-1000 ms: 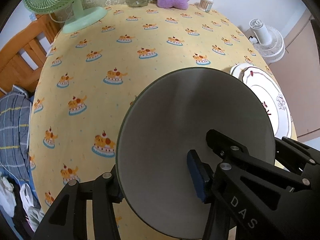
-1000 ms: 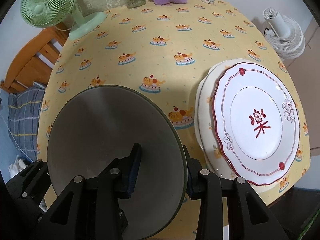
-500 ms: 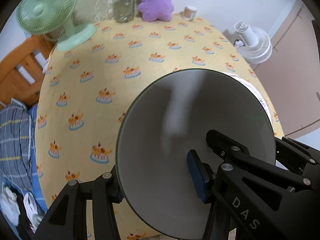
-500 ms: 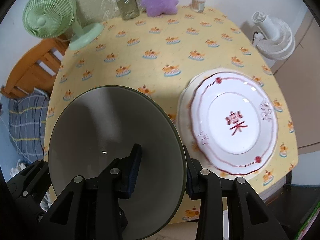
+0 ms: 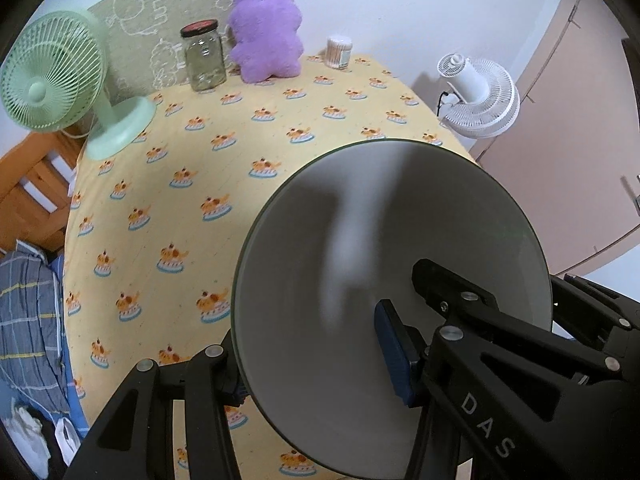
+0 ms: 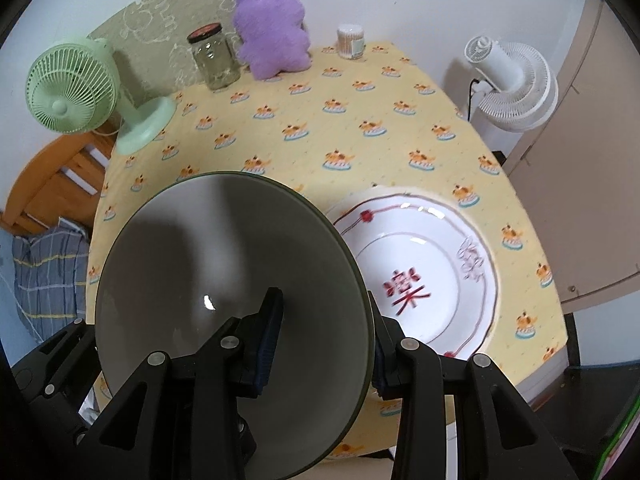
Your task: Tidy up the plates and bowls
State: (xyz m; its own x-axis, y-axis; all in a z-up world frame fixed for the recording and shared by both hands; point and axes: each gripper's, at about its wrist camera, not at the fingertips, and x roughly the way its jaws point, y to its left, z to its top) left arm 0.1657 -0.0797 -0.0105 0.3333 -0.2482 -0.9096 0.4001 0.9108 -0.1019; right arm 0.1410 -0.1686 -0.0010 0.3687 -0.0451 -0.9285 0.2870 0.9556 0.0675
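- Your left gripper (image 5: 316, 356) clamps the rim of a grey bowl (image 5: 360, 240) at lower centre, one pad inside, one outside.
- Your right gripper (image 6: 324, 340) pinches its own grey bowl (image 6: 224, 264) the same way, filling the lower left.
- Right of that bowl, white plates (image 6: 440, 280) lie stacked on the yellow tablecloth (image 6: 320, 140), below the raised bowl.
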